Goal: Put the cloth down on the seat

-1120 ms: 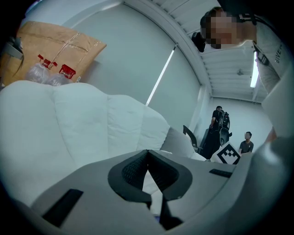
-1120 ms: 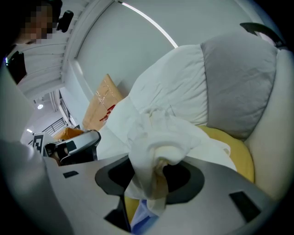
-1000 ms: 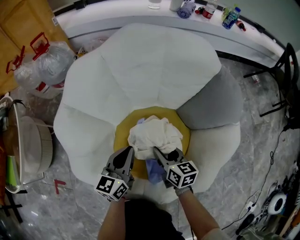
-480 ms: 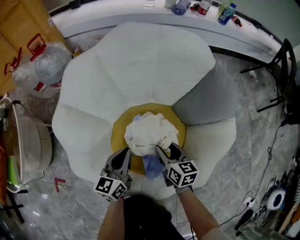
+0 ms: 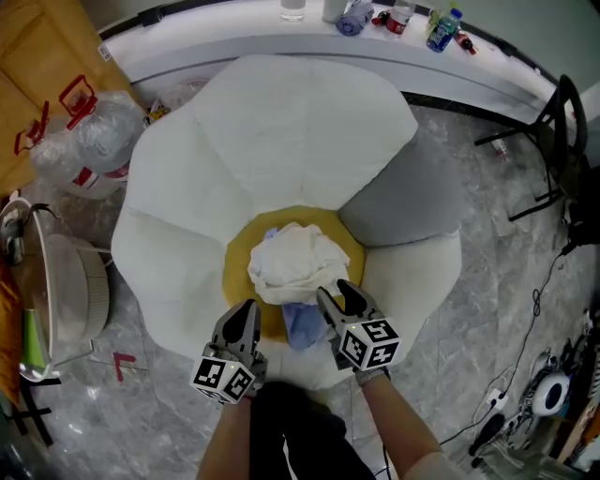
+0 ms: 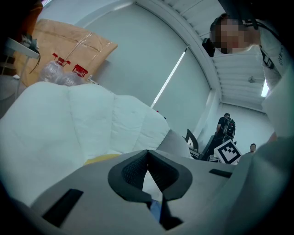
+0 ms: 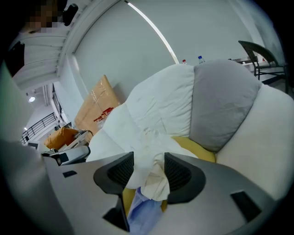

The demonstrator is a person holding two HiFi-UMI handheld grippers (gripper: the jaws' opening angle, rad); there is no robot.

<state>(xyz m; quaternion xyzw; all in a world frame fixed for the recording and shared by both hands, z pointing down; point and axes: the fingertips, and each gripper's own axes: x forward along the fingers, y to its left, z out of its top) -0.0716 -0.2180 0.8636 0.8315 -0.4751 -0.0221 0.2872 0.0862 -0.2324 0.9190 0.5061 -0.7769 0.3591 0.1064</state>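
Observation:
A bunched white cloth (image 5: 295, 262) lies on the yellow centre (image 5: 240, 261) of a flower-shaped seat, with a blue cloth (image 5: 302, 324) poking out beneath its near edge. My right gripper (image 5: 333, 292) sits at the cloth's near right edge, its jaws wide open. In the right gripper view the white cloth (image 7: 146, 153) and blue cloth (image 7: 141, 212) show between the open pads of my right gripper (image 7: 149, 169), loose and not pinched. My left gripper (image 5: 247, 309) rests just left of the blue cloth. Its pads (image 6: 138, 170) meet at the tips with nothing held.
White petals (image 5: 281, 131) and one grey petal (image 5: 403, 202) ring the yellow centre. Bagged bottles (image 5: 89, 136) and a cardboard box (image 5: 37, 56) stand at the left. A white rack (image 5: 66, 300) is nearer. A counter with bottles (image 5: 441, 28) runs behind, a black chair (image 5: 553, 122) at the right.
Both grippers have drawn back toward the person, off the cloth. The right jaws have spread wider. The cloth stays on the yellow centre.

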